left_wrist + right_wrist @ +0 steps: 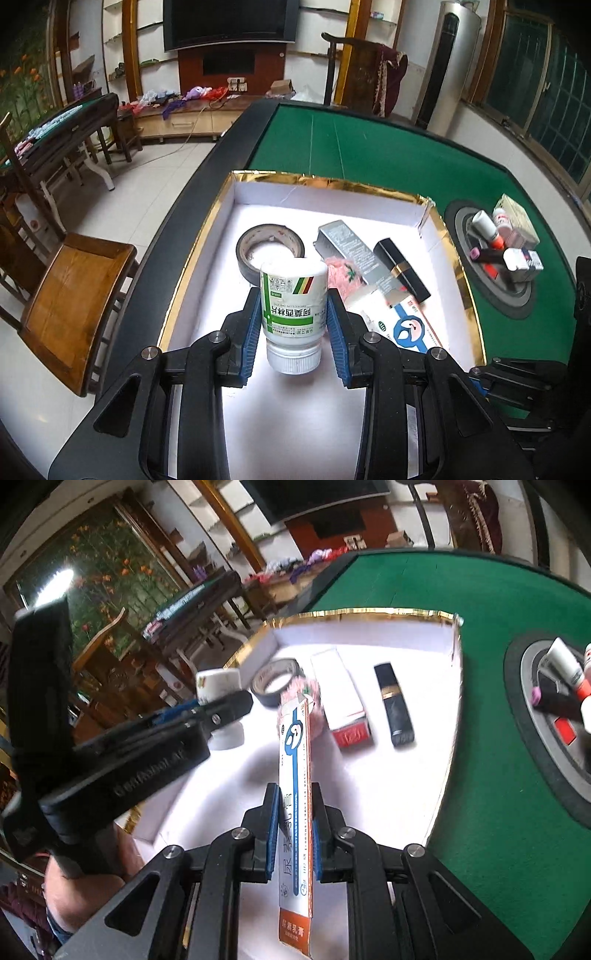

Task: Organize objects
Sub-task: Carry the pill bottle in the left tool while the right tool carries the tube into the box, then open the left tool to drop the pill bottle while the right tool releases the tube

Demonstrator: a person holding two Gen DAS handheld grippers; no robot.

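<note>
My left gripper (293, 314) is shut on a white medicine bottle (293, 295) with a green label, held cap toward me above the white gold-rimmed tray (332, 182). My right gripper (293, 805) is shut on a long white and orange cream box (295, 812), held on edge over the tray (369, 613). The left gripper and bottle (218, 683) also show at the left of the right wrist view. In the tray lie a black tape roll (269, 245), a silver box (347, 251), a black lipstick (400, 267) and a pink packet (341, 275).
The tray sits on a green felt table (369, 147). On the table's round centre hub (491, 258) lie several small bottles and tubes. A wooden chair (77, 291) stands left of the table. Another table and a TV unit stand farther back.
</note>
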